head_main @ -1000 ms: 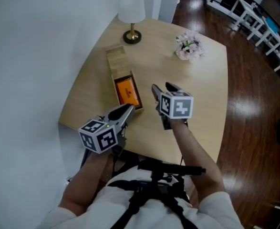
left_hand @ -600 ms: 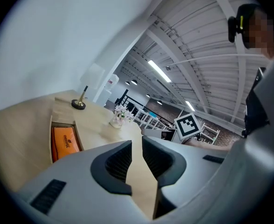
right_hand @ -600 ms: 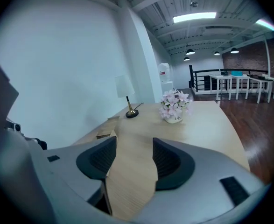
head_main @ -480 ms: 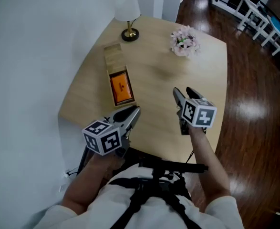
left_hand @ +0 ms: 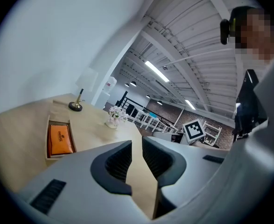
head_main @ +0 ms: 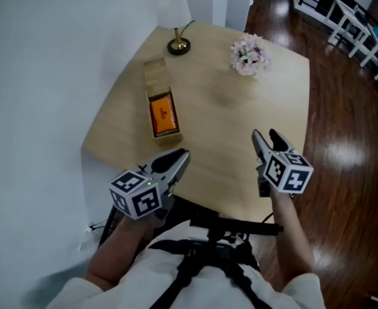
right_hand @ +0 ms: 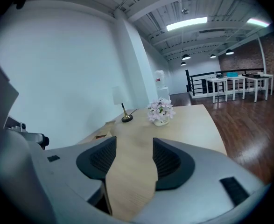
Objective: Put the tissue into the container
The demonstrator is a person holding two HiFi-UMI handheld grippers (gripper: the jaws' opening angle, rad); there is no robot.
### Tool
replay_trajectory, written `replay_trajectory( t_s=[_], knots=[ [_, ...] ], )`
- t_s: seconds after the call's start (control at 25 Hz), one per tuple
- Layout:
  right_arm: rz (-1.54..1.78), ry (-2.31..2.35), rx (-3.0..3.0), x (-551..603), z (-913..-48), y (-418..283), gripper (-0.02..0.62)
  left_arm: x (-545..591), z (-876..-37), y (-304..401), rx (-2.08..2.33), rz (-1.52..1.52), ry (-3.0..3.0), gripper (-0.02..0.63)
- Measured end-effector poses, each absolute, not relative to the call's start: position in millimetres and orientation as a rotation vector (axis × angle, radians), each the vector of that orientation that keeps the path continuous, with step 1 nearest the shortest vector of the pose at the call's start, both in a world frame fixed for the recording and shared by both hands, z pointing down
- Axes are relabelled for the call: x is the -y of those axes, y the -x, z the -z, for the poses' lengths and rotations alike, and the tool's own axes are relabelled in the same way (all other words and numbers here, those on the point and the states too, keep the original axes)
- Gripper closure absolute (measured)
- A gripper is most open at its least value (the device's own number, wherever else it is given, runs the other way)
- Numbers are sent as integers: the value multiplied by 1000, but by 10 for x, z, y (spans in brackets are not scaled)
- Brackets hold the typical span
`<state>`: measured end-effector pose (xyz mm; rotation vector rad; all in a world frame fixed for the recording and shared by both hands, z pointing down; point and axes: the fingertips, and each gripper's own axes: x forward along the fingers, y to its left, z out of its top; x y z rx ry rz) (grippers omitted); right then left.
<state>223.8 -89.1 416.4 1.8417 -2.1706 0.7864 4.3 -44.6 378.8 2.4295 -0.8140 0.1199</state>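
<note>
Two grippers hang over the near edge of the pale wooden table, both empty: the left gripper has its jaws a narrow gap apart, the right gripper has them wider. The orange tissue pack lies inside the open wooden container, just beyond the left gripper. Behind the container stands a white-shaded lamp. To the container's right sits a pot of pink flowers, and farther right is the glossy dark wood floor. A plain white wall is on the container's left.

Table: pale wood grain is shown.
Container: light wood.
Tissue: orange.
Lamp: white shade, brass foot.
Flowers: pink and white.
Floor: dark glossy brown.
Wall: white.
</note>
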Motion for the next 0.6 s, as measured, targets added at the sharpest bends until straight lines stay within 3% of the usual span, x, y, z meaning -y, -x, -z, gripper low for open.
replay_trajectory(
  t_s=[0.6],
  knots=[
    [-784, -1745, 2232, 277, -4265, -2268, 342, -27, -3957, 219, 1020, -112, -2297, 552]
  ],
)
